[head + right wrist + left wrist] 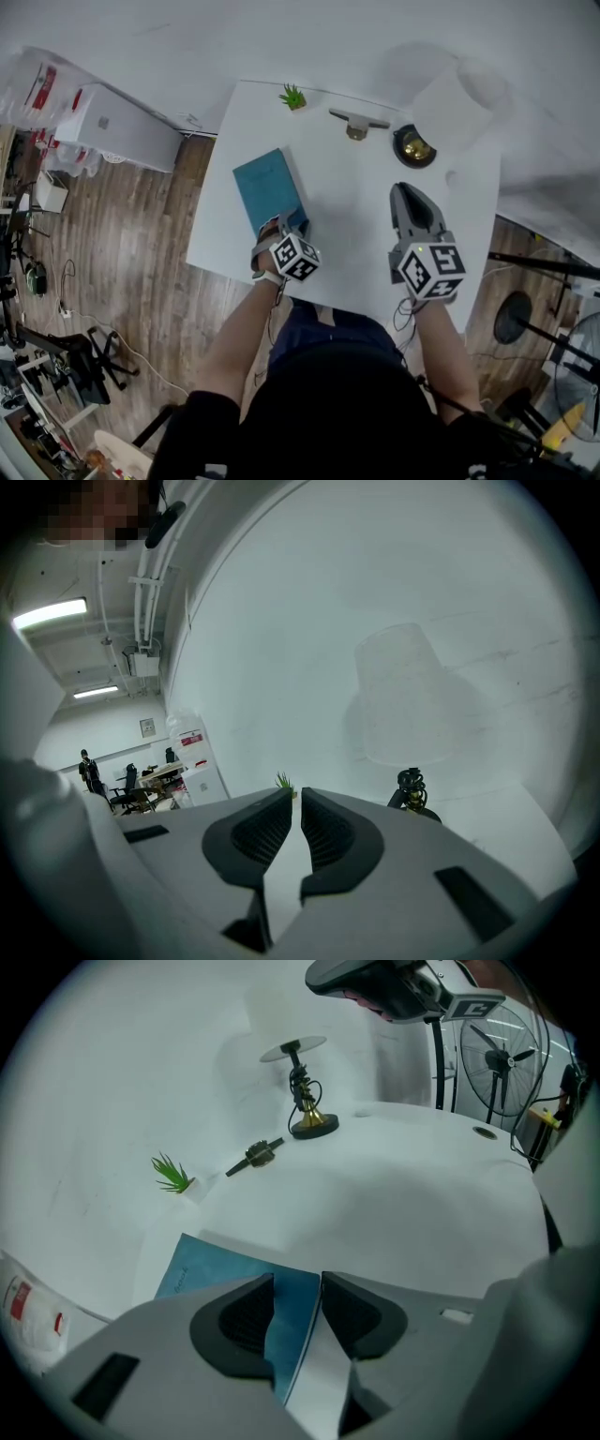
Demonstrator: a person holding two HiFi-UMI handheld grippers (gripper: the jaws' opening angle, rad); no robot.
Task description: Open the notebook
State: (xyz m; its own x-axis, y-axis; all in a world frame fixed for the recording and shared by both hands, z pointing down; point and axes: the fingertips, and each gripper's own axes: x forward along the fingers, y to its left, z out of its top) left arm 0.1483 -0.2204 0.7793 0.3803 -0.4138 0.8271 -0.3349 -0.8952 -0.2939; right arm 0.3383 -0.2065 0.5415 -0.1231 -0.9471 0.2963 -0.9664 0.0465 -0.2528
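A closed teal notebook (267, 187) lies flat on the left part of the white table (347, 197). My left gripper (281, 223) points steeply down at its near right corner. In the left gripper view the notebook (211, 1274) runs under the jaws, and my left gripper (297, 1283) straddles its right edge. The pads stand apart from the cover, so the gripper is open. My right gripper (406, 192) hovers over the right side of the table. In its own view my right gripper (296, 799) shows only a thin slit between the jaws, with nothing in it.
A small green plant (292, 97) stands at the table's far edge. Next to it lie a small metal fitting (356, 124) and a lamp with a dark brass base (413, 146). A white cabinet (122, 127) stands on the wooden floor to the left.
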